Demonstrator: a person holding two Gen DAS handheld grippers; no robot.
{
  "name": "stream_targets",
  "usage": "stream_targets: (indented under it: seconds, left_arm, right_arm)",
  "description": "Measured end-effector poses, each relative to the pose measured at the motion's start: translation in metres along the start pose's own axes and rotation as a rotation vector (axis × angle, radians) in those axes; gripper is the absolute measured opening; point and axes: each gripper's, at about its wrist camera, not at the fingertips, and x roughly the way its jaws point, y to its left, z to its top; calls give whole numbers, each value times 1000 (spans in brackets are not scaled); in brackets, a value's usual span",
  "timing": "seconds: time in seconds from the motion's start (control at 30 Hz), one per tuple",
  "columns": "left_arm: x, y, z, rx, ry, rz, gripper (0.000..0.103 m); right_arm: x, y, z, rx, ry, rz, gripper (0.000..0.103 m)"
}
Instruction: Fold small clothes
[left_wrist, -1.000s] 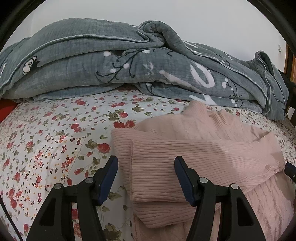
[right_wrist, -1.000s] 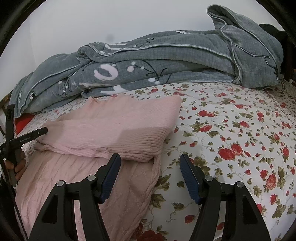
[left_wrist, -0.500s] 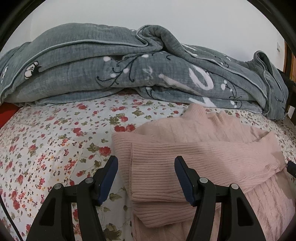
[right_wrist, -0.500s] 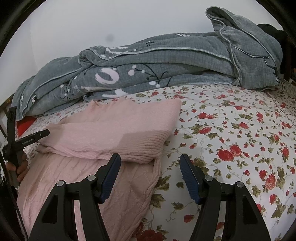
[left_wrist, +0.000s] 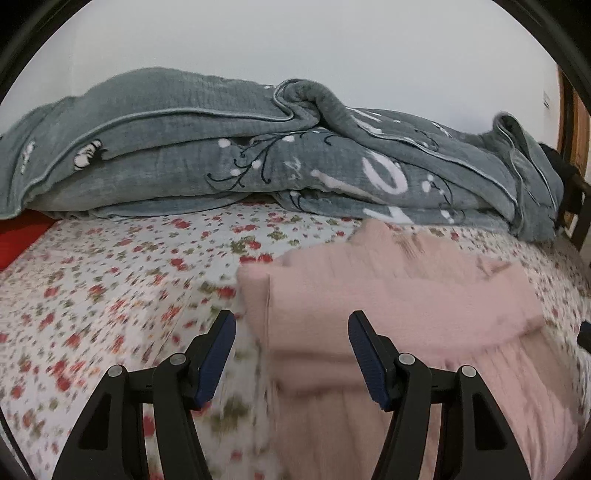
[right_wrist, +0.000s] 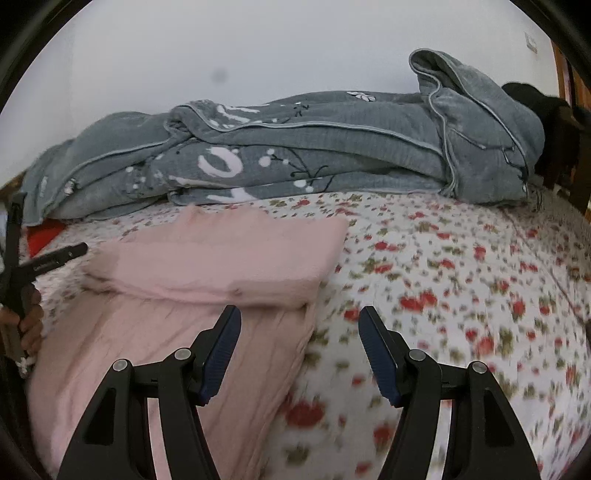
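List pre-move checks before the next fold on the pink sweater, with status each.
1. Left gripper open, nothing between the pads: ok.
2. Right gripper open, empty: ok.
3. Pink sweater lying on the floral bedsheet, sleeves folded across the body: ok.
4. Grey quilt apart from the sweater: cannot tell, collar end lies close to it.
5. Fold edges sharp enough to aim at: not ok, both views are motion-blurred.
6. Bare sheet beside the sweater on both sides: ok.

Sweater (left_wrist: 388, 306) on bedsheet (left_wrist: 110, 295) (quilt (left_wrist: 221, 155) behind).
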Motion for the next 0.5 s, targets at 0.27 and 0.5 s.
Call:
stream_targets:
  seconds: [0.27, 0.5]
  left_arm:
    - [-43, -6, -41, 21, 35, -28, 61]
    - [-75, -8, -74, -16, 73, -88, 61]
  right_arm:
    - [-26, -1, -30, 46, 51, 45, 65]
    - [-57, 10, -52, 25, 46, 80, 65]
